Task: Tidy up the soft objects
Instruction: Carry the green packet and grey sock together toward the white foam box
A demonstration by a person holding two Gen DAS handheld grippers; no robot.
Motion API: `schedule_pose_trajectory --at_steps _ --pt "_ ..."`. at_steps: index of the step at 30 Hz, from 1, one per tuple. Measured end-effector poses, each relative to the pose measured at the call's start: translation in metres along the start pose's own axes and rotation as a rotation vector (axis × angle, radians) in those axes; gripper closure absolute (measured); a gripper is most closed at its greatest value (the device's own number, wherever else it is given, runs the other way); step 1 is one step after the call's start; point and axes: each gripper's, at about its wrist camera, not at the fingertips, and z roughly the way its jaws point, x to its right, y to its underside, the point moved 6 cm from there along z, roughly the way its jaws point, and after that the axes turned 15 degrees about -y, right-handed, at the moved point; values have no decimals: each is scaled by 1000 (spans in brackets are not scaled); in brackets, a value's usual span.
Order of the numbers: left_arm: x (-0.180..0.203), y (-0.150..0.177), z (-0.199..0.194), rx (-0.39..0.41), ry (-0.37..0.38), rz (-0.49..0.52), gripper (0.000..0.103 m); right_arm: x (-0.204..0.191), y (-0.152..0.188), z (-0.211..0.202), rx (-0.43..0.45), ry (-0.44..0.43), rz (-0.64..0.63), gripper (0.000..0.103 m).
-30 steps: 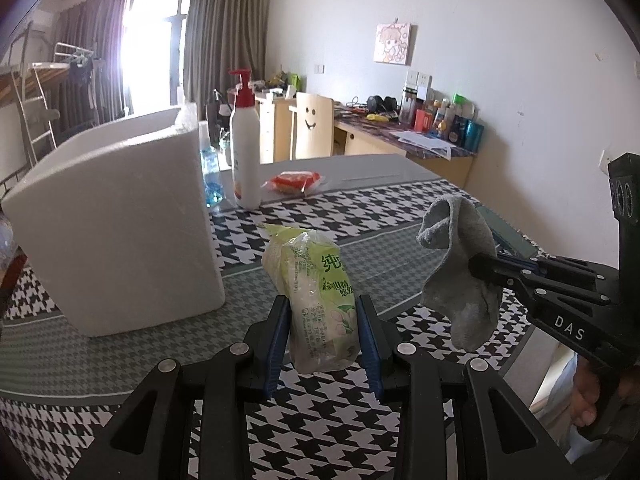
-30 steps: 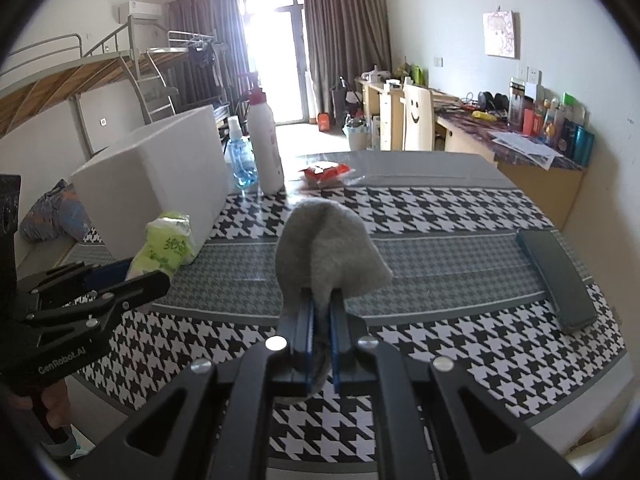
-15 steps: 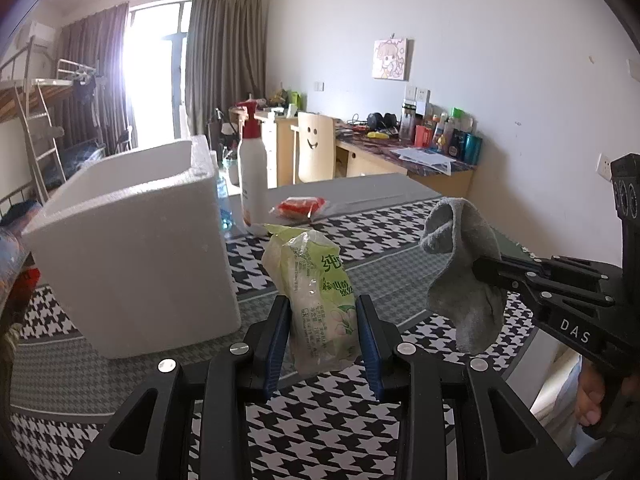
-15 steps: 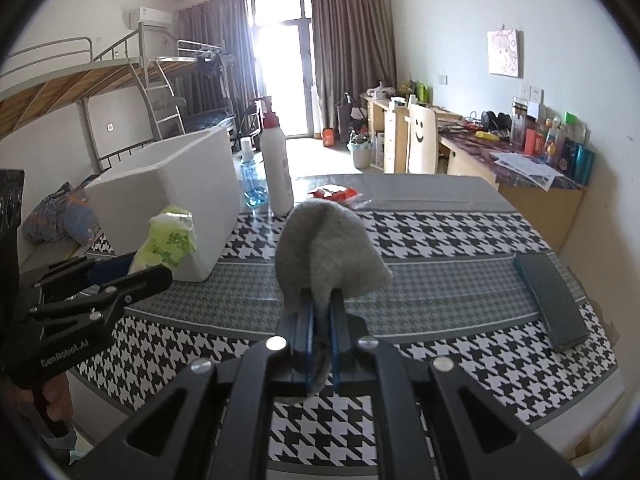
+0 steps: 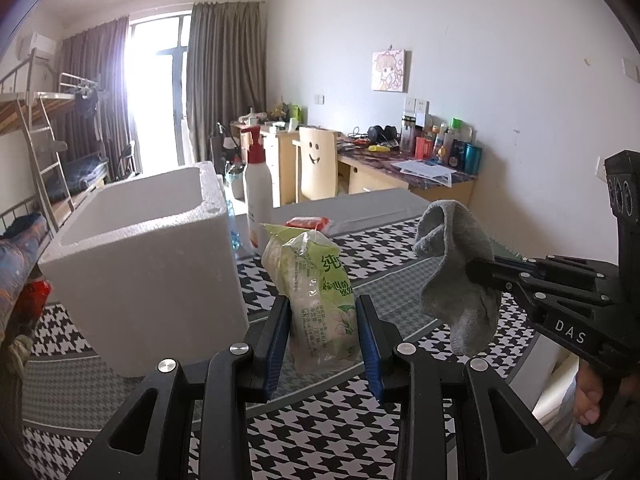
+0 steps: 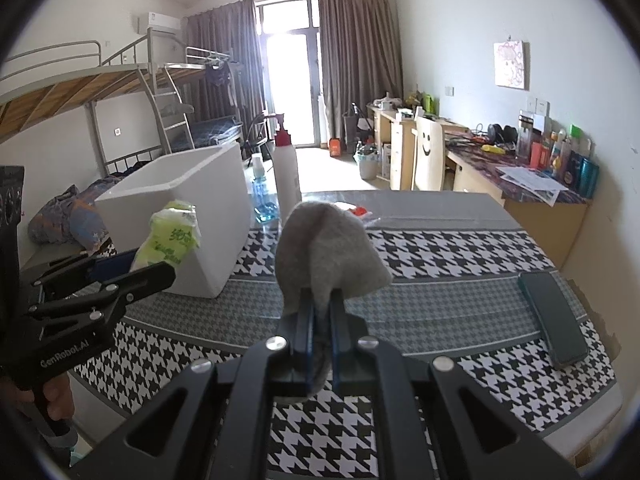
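My left gripper (image 5: 322,312) is shut on a green tissue pack (image 5: 316,280) and holds it in the air, right of the white foam box (image 5: 148,256). The pack also shows in the right wrist view (image 6: 172,236), next to the box (image 6: 188,208). My right gripper (image 6: 320,304) is shut on a grey sock (image 6: 328,252) that droops over its fingers, held above the houndstooth table (image 6: 440,256). In the left wrist view the sock (image 5: 456,276) hangs to the right of the pack.
A white pump bottle (image 6: 286,176) and a blue spray bottle (image 6: 260,196) stand behind the box. A red packet (image 5: 308,223) lies at the table's far side. A dark phone (image 6: 554,316) lies at the right edge. Desk and chair stand beyond.
Both grippers have risen with their loads. The foam box's open top now shows, and the table sits lower in both views.
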Motion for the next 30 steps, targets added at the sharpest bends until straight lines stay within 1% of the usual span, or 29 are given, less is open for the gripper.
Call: schedule_pose_trajectory --at_steps 10,16,30 --pt "-8 -15 -12 48 -9 -3 68 0 -13 -3 29 -9 -15 94" --pt "-11 -25 -12 67 -25 -2 68 -4 -22 -4 47 -21 -31 94" --pt "-31 -45 -12 115 -66 -16 68 -10 -46 4 76 -46 -72 94"
